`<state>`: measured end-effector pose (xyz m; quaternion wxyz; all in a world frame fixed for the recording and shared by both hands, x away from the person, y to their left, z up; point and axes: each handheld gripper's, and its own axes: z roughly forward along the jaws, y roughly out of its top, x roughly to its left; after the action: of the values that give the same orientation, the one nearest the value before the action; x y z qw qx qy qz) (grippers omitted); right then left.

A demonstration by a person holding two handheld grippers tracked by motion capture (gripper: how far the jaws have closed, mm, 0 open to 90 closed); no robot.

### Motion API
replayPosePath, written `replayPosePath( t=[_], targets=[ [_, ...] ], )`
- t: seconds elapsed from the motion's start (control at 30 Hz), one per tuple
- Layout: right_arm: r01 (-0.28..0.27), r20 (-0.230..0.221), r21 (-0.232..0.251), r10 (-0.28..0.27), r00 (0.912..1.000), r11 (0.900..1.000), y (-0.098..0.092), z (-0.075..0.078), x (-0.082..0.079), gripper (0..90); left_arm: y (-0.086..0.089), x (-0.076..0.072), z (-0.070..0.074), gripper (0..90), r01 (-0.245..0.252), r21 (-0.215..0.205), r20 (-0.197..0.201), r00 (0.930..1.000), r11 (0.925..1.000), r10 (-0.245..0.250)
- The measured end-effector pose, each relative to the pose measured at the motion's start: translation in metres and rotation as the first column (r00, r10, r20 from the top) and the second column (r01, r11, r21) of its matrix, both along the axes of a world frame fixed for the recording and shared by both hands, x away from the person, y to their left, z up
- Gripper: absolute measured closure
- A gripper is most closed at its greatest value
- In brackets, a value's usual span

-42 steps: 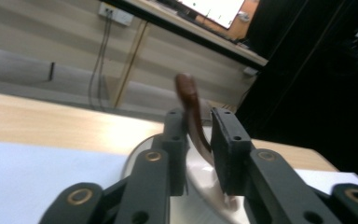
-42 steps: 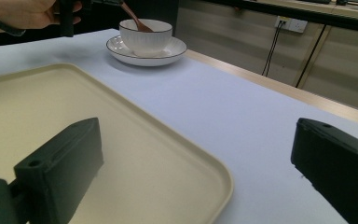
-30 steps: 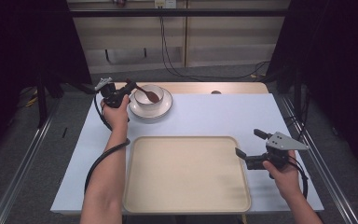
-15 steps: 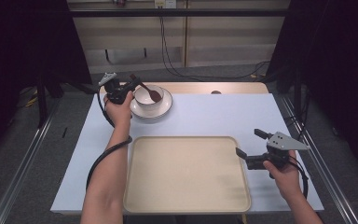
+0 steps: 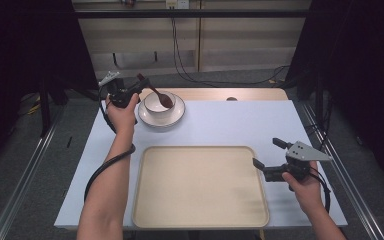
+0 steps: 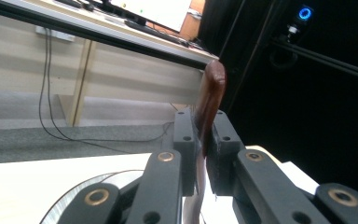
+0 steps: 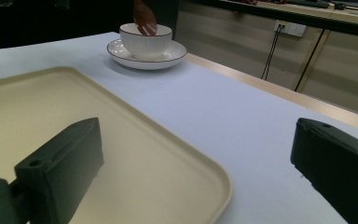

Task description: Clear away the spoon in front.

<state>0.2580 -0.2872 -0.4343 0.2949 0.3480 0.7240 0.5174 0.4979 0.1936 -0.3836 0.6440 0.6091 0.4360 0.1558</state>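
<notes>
**Two grippers, one spoon lifted over the bowl**

I have the left gripper (image 5: pixel 139 89) clamped on the handle of a brown spoon (image 5: pixel 161 96); its scoop hangs over the white bowl (image 5: pixel 158 105), which sits on a saucer (image 5: pixel 176 117) beyond the tray's far left corner. My right gripper (image 5: pixel 269 156) hovers at the beige tray (image 5: pixel 200 185)'s right edge, jaws spread wide with nothing between them.

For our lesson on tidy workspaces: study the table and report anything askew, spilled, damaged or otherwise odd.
Nothing stands out. The white bowl sits upright on its saucer, the beige tray lies flat and square on the table, and no spill shows. The left gripper holds a brown spoon over the bowl.
</notes>
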Motion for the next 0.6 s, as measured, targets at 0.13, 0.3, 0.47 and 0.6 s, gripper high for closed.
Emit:
replayPosePath(
  t=[0.13,0.3,0.47,0.6],
  targets=[
    [0.004,0.001,-0.001,-0.004,1.0,1.0,0.0,0.0,0.0,2.1,0.004,-0.004,0.007,83.9,0.023,0.014,0.006,0.9997,0.9996,-0.023],
    [0.002,-0.003,0.008,-0.002,1.0,1.0,0.0,0.0,0.0,2.1,0.01,-0.008,0.019,84.1,0.072,0.018,0.005,0.9974,0.9972,-0.072],
    [0.007,-0.001,0.007,-0.006,1.0,1.0,0.001,0.0,0.0,2.1,0.01,-0.013,0.033,84.1,0.106,0.019,0.018,0.9942,0.9942,-0.106],
    [0.002,0.002,0.004,-0.002,1.0,1.0,0.001,0.0,0.0,2.1,0.007,-0.016,0.04,84.1,0.145,0.025,0.011,0.9893,0.9891,-0.146]
  ],
)
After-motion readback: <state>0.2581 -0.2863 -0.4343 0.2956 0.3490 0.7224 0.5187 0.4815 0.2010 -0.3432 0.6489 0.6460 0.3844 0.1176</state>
